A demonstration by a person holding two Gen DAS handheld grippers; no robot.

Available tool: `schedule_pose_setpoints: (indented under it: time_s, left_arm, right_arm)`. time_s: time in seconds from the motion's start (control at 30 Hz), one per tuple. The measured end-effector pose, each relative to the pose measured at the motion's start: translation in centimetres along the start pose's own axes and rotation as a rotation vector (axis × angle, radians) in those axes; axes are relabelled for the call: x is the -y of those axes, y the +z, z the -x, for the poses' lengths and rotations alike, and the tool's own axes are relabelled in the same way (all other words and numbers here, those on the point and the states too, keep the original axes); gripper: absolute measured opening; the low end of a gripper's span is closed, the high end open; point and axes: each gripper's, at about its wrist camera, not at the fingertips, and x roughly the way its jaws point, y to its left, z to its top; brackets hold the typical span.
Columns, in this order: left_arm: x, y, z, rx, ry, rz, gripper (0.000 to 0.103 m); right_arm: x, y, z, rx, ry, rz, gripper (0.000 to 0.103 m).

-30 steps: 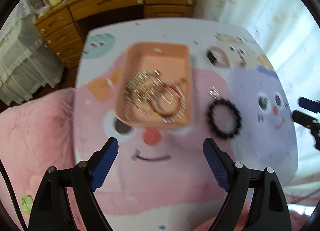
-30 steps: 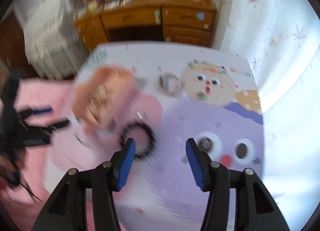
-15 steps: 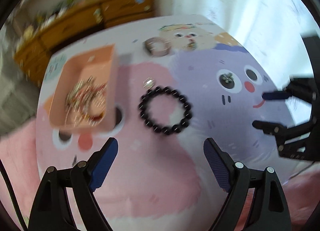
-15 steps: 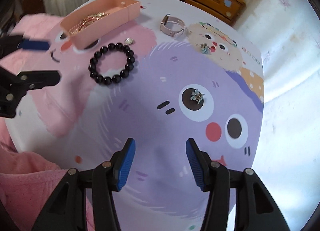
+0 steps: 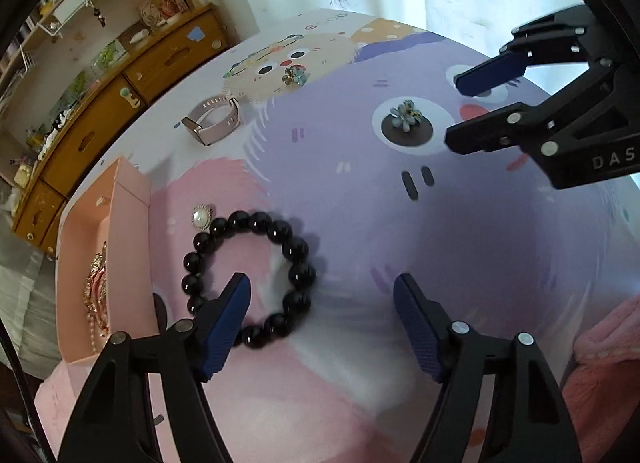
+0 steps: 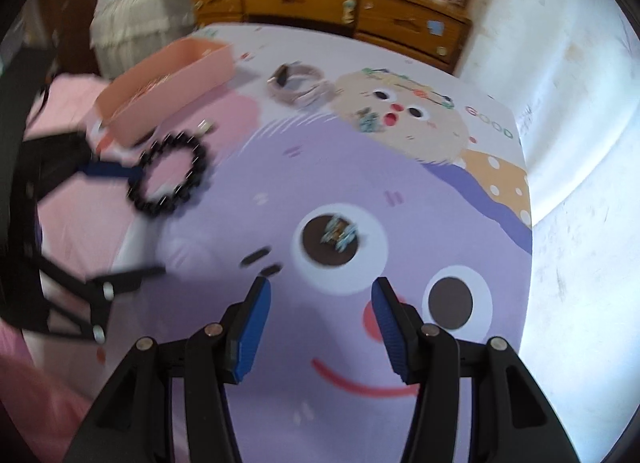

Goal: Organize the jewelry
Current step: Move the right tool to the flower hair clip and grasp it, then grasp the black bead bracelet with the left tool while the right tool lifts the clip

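The left gripper [image 5: 322,295] is seen lowest in its own view, its jaws apart and just narrowed, pressing on nothing. One blue pad [image 5: 226,321] is placed inside the ring of the black bead bracelet [image 5: 250,275], while the other pad stands outside the ring on the bare mat; the near right part of the bead loop is thus bracketed between them. Whether the inner pad touches the beads cannot be told. The bracelet lies flat, slightly to the left of the gripper's midline, and a closing of the jaws across the strand is judged to be what the coming move depends on.

Just beyond the bracelet, touching or almost touching its far rim, a small pearl brooch [image 5: 200,217] is seen. To the left of both, the pink tray [image 5: 132,223] is set, already holding gold and pearl pieces [image 5: 96,295].

The right gripper [image 6: 320,315] is held with jaws parted and empty, pointed down at the purple part of the cartoon mat [image 5: 480,243]. A blue flower earring [image 6: 339,231] lies straight ahead of it on a printed dark eye, clearly nearer to this hand than to the left.

Farther off, a pink watch band [image 5: 214,121] and a second flower earring [image 5: 295,75] are seen, and behind the table a wooden dresser [image 5: 120,103].
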Motion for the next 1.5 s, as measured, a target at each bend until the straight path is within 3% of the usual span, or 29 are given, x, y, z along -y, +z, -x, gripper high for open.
schedule_pose_setpoints:
  time_s: [0.1,0.27,0.33,0.47,0.57,0.93,1.0,1.07,1.3,1.4,1.47,1.5]
  left_arm:
    - [-0.4,0.6,-0.5,-0.008,-0.034,0.034,0.064]
    - [-2.4,1.2,-1.5,-0.061,-0.175,0.185,0.055]
    - [-2.7,1.2,-1.6,-0.064,-0.17,0.202,0.049]
    - [-3.1,1.3,-1.7,-0.06,-0.16,0.212,0.013]
    - [-4.6,1.3,-1.9,-0.075,-0.221,0.311,0.013]
    - [-5.7,1.1,-1.1,-0.079,-0.274,0.515,0.013]
    - [-5.9,1.0,-0.3,-0.064,-0.278,0.548,0.013]
    - [-6.3,0.6,0.8,-0.047,-0.289,0.593,0.013]
    - [-8.8,-0.6,6.1,0.052,-0.281,0.699,0.013]
    - [-10.2,-1.2,8.1,0.086,-0.294,0.747,0.013]
    - [-10.9,-1.7,9.2,0.106,-0.299,0.768,0.013]
    - [-11.1,-1.9,9.8,0.116,-0.294,0.774,0.013]
  right_arm:
    - [0.6,0.6,-0.8,0.019,0.026,-0.032,0.052]
    - [0.8,1.4,-2.2,0.018,0.061,-0.045,0.038]
    - [1.0,1.7,-2.5,0.023,0.069,-0.053,0.037]
    - [1.5,2.2,-3.2,0.005,0.063,-0.072,0.029]
    - [1.9,2.2,-3.6,-0.019,0.069,-0.097,0.016]
    - [2.4,2.4,-2.6,-0.021,0.133,-0.17,0.015]
    - [2.1,2.4,-2.2,-0.016,0.139,-0.177,0.014]
    - [1.8,2.6,-1.8,-0.011,0.15,-0.177,0.002]
    - [0.3,2.7,-1.8,-0.02,0.132,-0.152,0.002]
    - [-0.3,2.8,-2.2,-0.049,0.104,-0.136,0.013]
    - [-0.8,2.9,-2.5,-0.054,0.076,-0.108,0.034]
    - [-1.0,2.9,-2.6,-0.046,0.053,-0.098,0.036]
